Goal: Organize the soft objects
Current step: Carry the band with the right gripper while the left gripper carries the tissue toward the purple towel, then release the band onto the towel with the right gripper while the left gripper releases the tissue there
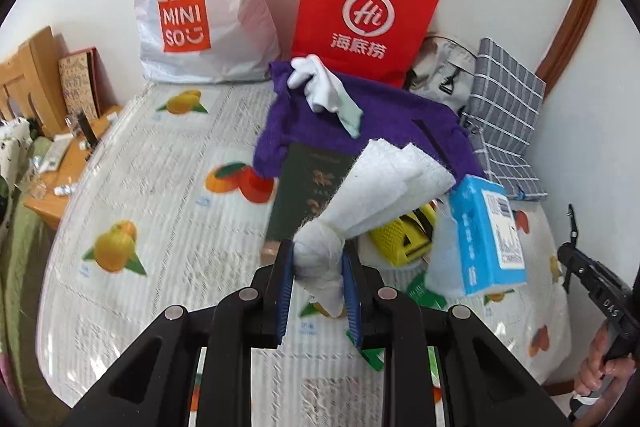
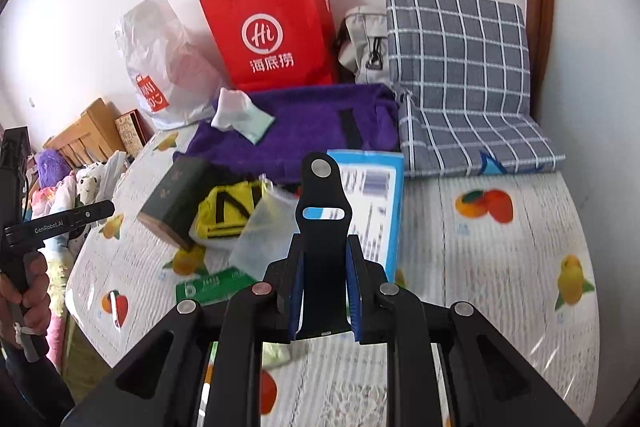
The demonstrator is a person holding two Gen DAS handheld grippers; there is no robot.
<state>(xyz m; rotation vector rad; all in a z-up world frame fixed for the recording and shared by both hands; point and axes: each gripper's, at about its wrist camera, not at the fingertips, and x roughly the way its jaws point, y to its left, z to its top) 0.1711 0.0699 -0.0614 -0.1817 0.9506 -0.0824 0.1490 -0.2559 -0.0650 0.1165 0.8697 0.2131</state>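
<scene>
We've got the left hand-held gripper [image 1: 318, 269] clamped on a white cloth [image 1: 372, 195], pinched at a bunched, knotted-looking end so the rest fans out and hangs clear of the bed [image 1: 160, 187]. It's up in the air over the middle of the clutter, which looks like a carry, not a put-down.

The right hand-held gripper [image 2: 322, 289] is closed on a flat black strap-like piece [image 2: 322, 227] with a slot and a metal stud. We can't tell what it is.

On the bed toward the wall edge, a purple towel [image 2: 312, 123] lies spread out with white socks [image 2: 236, 111] on top, so that may be the soft pile. A tissue pack [image 2: 384, 195], a dark green book [image 2: 176, 195] and something yellow-and-black [image 2: 228, 211] sit near the middle.

Container-wise, a red paper bag [image 2: 272, 35] and a white Miniso bag [image 1: 200, 7] stand against the wall. The Miniso one looks stuffed, but we can't see inside either.
</scene>
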